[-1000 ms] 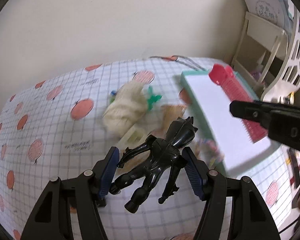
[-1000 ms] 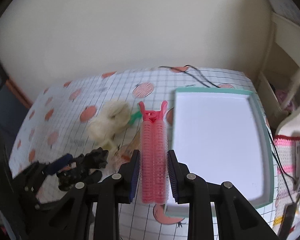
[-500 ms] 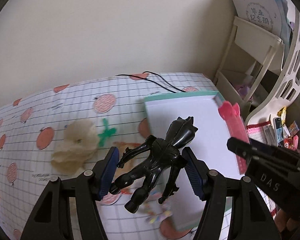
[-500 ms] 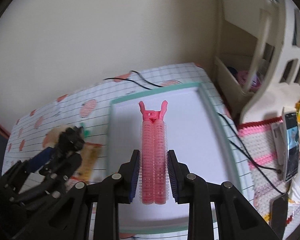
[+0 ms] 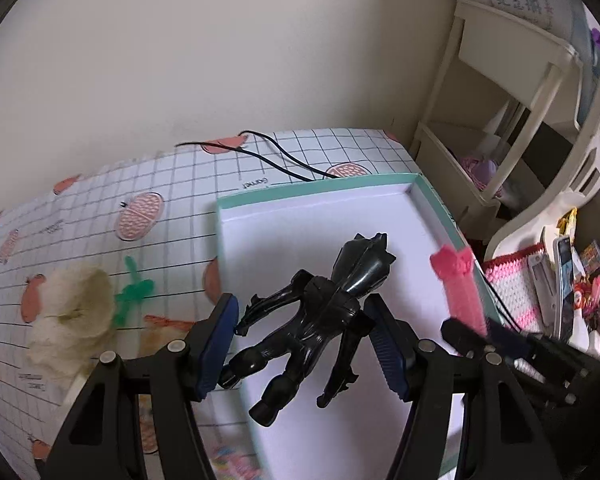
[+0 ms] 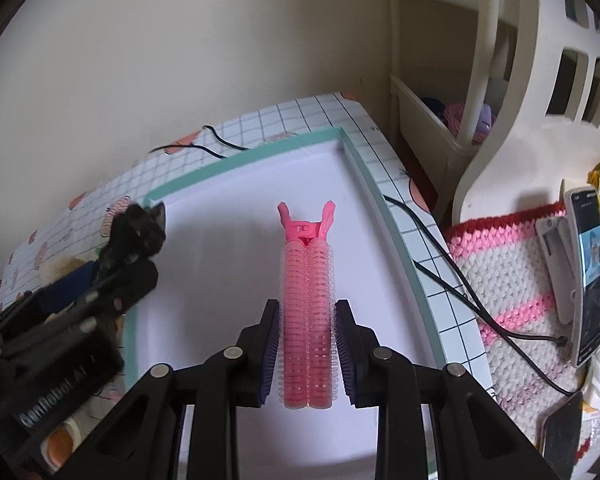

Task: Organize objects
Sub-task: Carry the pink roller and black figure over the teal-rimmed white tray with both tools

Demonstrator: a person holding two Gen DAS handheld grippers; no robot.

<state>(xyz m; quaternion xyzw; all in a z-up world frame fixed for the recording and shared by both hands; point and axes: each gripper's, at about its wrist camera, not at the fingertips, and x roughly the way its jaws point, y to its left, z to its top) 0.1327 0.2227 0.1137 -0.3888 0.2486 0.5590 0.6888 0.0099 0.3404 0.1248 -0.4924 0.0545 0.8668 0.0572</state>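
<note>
My left gripper (image 5: 306,338) is shut on a black toy figure (image 5: 320,312), held above the white floor of a teal-rimmed tray (image 5: 316,194). The right gripper (image 6: 307,338) is shut on a pink hair-roller clip (image 6: 307,300), also over the tray (image 6: 364,168), toward its right side. From the left wrist the pink clip (image 5: 460,288) shows near the tray's right rim. From the right wrist the black figure (image 6: 138,232) hangs over the tray's left rim. The tray floor under both holds nothing.
On the checked tablecloth left of the tray lie a cream fluffy item (image 5: 74,312), a green clip (image 5: 134,292) and an orange packet (image 5: 162,326). A black cable (image 5: 284,160) runs behind the tray. Right of the table stand a cream shelf (image 5: 500,112) and a knitted mat (image 6: 512,280) with a phone (image 6: 590,272).
Both grippers have swung right from over the loose items to over the tray, each carrying its object. The tray now fills the middle of both views.
</note>
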